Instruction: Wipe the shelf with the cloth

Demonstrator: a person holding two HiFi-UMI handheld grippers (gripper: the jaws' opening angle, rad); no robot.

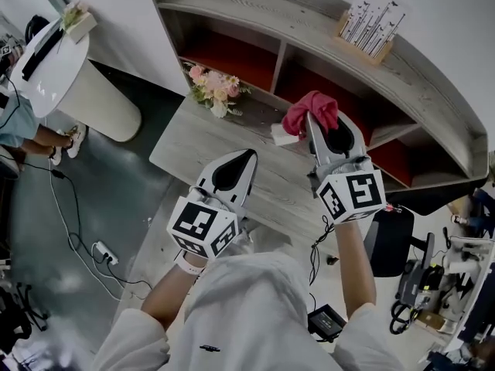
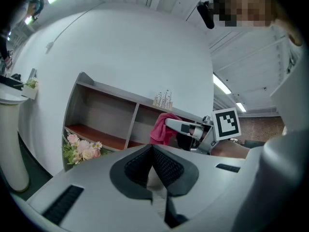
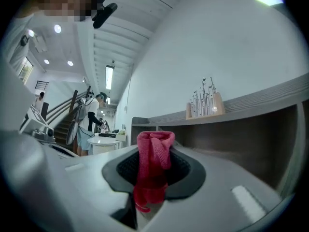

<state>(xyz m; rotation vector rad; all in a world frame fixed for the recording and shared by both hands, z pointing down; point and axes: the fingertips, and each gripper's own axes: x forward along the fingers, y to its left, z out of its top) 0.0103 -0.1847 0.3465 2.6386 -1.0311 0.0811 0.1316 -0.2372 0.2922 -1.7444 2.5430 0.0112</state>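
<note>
Pinching red cloth in right gripper, near shelf

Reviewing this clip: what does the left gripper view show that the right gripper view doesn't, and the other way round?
Only the left gripper view: the flowers by the left end of the shelf, the left tongs shut and empty, and the right tongs seen from outside with their marker cube.
Only the right gripper view: a standing person by a staircase, and a close look at the right tongs clamped on the cloth.
Both: the pink cloth in the right tongs, the shelf, and the card stand on its top.
</note>
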